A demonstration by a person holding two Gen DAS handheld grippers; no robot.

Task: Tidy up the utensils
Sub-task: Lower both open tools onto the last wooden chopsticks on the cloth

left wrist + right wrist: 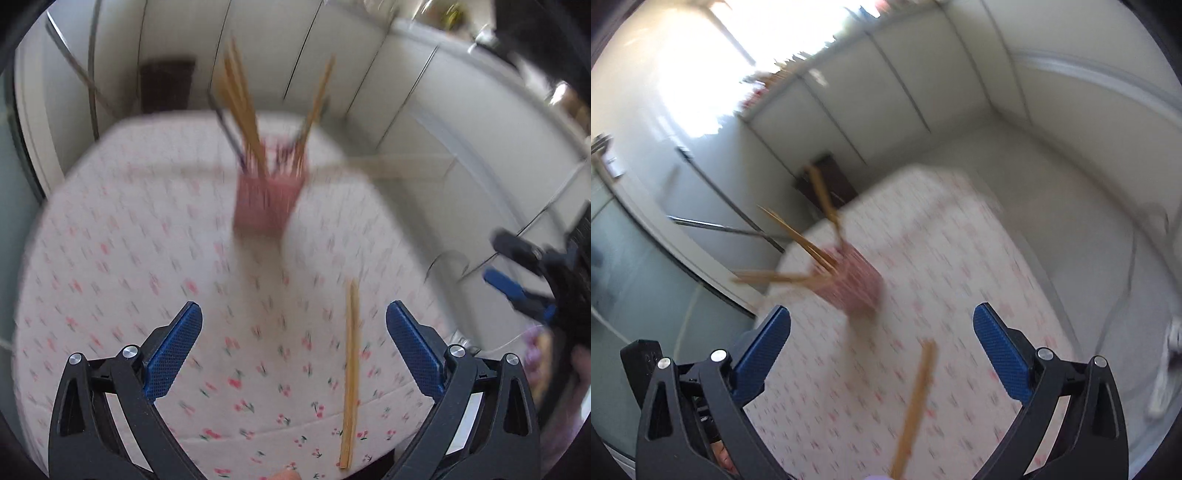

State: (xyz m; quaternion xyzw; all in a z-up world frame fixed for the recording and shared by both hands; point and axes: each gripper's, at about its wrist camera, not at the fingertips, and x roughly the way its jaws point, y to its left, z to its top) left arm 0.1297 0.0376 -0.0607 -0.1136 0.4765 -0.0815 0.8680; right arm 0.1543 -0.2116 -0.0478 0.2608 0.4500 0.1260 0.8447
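A pink utensil holder (266, 199) stands on the flowered tablecloth (129, 266), with several wooden chopsticks (240, 107) and dark-handled utensils sticking out of it. A loose pair of wooden chopsticks (350, 373) lies flat near the table's front edge. My left gripper (294, 350) hangs open above the cloth, the loose pair just inside its right finger. In the right wrist view the holder (857, 282) is ahead to the left and the loose chopsticks (916, 402) lie between the fingers of my open right gripper (881, 350). Both views are blurred. The right gripper (517, 269) also shows at the left view's right edge.
White cabinet doors (332, 66) run behind the table. A dark brown object (166, 85) stands on the floor past the table's far edge. A frosted glass panel (624, 266) is on the left, and pale floor (1089, 206) lies to the right of the table.
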